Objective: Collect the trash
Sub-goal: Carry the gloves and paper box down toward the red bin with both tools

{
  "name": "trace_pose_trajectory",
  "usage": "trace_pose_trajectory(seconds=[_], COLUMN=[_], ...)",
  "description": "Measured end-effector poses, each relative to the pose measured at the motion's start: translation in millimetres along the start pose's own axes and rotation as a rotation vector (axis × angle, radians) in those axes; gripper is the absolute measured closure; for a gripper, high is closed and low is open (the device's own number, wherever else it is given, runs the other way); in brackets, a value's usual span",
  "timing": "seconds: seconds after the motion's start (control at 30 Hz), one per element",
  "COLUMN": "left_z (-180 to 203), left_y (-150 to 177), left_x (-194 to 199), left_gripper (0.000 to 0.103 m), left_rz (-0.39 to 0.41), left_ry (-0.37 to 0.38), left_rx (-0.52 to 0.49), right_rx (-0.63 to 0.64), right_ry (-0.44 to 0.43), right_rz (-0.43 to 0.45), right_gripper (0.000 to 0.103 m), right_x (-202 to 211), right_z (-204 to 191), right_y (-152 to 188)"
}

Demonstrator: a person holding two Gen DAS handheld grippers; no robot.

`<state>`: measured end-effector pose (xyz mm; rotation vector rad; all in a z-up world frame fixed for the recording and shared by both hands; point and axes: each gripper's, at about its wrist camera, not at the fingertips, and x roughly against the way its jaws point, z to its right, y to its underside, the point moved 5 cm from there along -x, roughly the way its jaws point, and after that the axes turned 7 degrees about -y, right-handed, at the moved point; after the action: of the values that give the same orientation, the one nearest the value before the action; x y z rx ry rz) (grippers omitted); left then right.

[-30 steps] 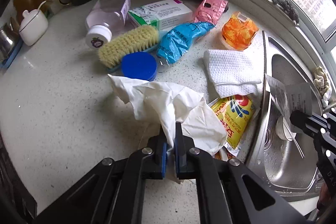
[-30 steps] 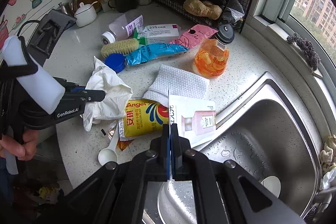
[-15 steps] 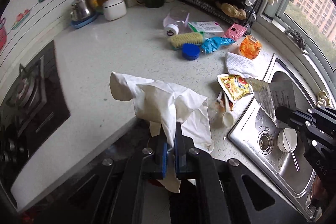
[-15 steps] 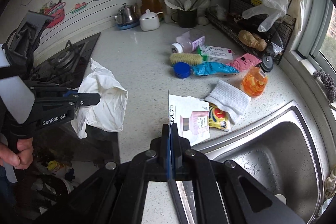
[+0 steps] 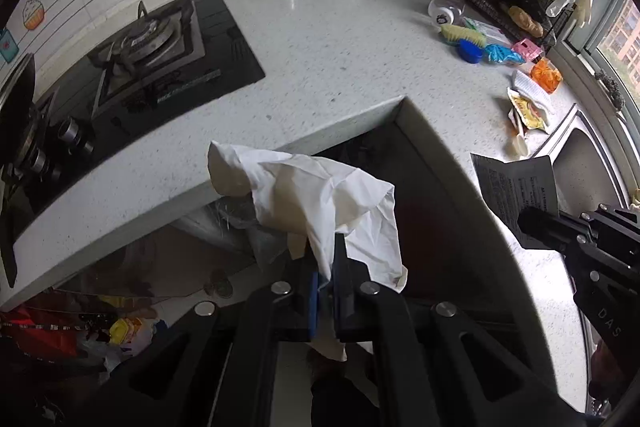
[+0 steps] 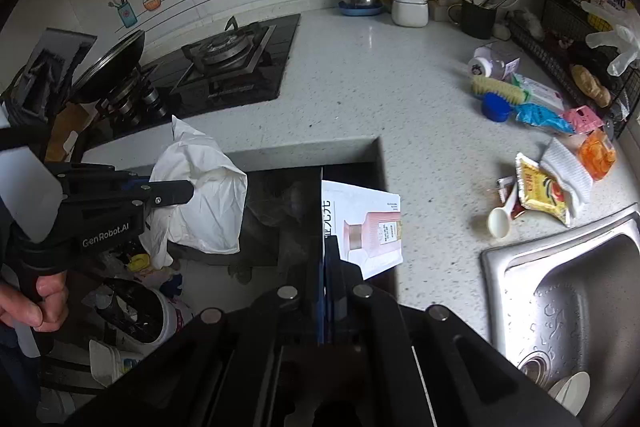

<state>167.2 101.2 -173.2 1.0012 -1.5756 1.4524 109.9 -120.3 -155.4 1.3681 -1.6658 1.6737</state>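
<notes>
My left gripper (image 5: 326, 259) is shut on a crumpled white tissue (image 5: 312, 195), held out past the countertop's inner corner (image 5: 402, 103) and over the floor. From the right wrist view, that left gripper (image 6: 188, 189) and the tissue (image 6: 204, 203) are at the left, with a hand (image 6: 40, 303) on the handle. My right gripper (image 6: 325, 247) is shut on a white leaflet (image 6: 368, 223) printed with a pink bottle, at the counter's edge. A white bin (image 6: 136, 315) with a dark liner stands on the floor at lower left. A yellow sachet (image 6: 542, 189) and a white spoon (image 6: 500, 219) lie on the counter.
A gas hob (image 5: 152, 67) sits at the left and a steel sink (image 6: 568, 287) at the right. A brush (image 6: 496, 89), blue lid (image 6: 496, 107), blue packet (image 6: 540, 119), orange bottle (image 6: 598, 155) and white cloth (image 6: 568, 175) lie near the wire rack (image 6: 560, 39).
Both grippers have drawn back from the sink side of the counter to its inner corner, carrying the tissue and the leaflet. The floor and the bin have come into view.
</notes>
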Motion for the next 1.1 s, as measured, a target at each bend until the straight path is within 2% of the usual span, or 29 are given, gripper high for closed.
trace_pose_trajectory(seconds=[0.1,0.17,0.4,0.63,0.77,1.0,1.03,1.1], left_z=[-21,-29,-45,-32,-23,-7,-5,-2], left_y=[20,34,88,125,138,143,144,144], left_x=[-23,-42,-140,-243,-295,-346,-348,-349], left_gripper=[0.099,0.099,0.099,0.099,0.099,0.099,0.099,0.099], left_rz=[-0.031,-0.042,-0.137,-0.165,-0.167,-0.149,-0.146,-0.137], left_ry=[0.002,0.021,0.053,0.088,0.113,0.111,0.109,0.107], left_rx=[0.003,-0.005,-0.049,-0.098,-0.126,-0.186,-0.193,-0.205], right_rx=[-0.019,-0.034,-0.115,-0.155,-0.155,-0.186,-0.198,-0.213], right_ry=[-0.015,-0.054,-0.022,-0.01,0.027,0.039,0.038,0.059], right_rz=[-0.043,-0.052,-0.151,-0.211,-0.227,-0.244,-0.246,-0.239], right_gripper=[0.103,0.103,0.103,0.103,0.103,0.102,0.101,0.084], right_x=[-30,-52,-149,-254,-306,-354,-358,-360], right_z=[-14,-25,-29,5,26,65,68,72], right_y=[12,22,86,146,161,185,187,192])
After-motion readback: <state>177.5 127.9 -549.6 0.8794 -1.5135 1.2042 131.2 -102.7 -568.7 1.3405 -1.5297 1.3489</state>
